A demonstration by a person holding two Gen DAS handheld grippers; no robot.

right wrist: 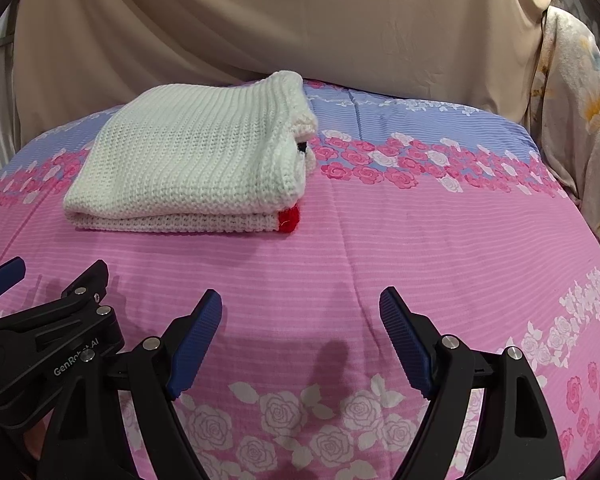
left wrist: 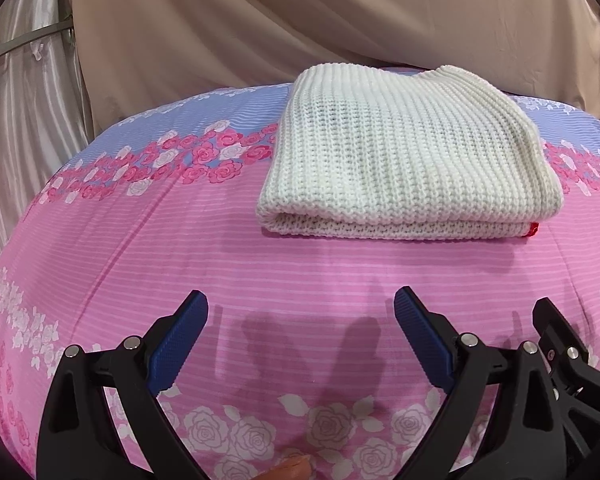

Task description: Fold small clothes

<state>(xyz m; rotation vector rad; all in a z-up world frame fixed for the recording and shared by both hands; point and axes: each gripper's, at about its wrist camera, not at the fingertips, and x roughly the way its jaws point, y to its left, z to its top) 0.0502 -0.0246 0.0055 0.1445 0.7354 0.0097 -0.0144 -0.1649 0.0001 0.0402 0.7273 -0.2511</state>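
A white knitted garment [left wrist: 404, 156] lies folded in a neat rectangle on the pink flowered sheet [left wrist: 180, 248], with a small red patch at its near right corner. It also shows in the right wrist view [right wrist: 188, 160]. My left gripper [left wrist: 300, 308] is open and empty, hovering over the sheet in front of the garment, apart from it. My right gripper [right wrist: 300, 308] is open and empty too, in front and to the right of the garment. The two grippers sit side by side; the right one shows at the edge of the left wrist view [left wrist: 576, 360].
A beige cloth [left wrist: 300, 20] hangs behind the surface. Shiny pale curtains [left wrist: 24, 120] hang at the far left. A flowered cream fabric [right wrist: 572, 112] hangs at the far right. The sheet turns blue [right wrist: 420, 108] toward the back.
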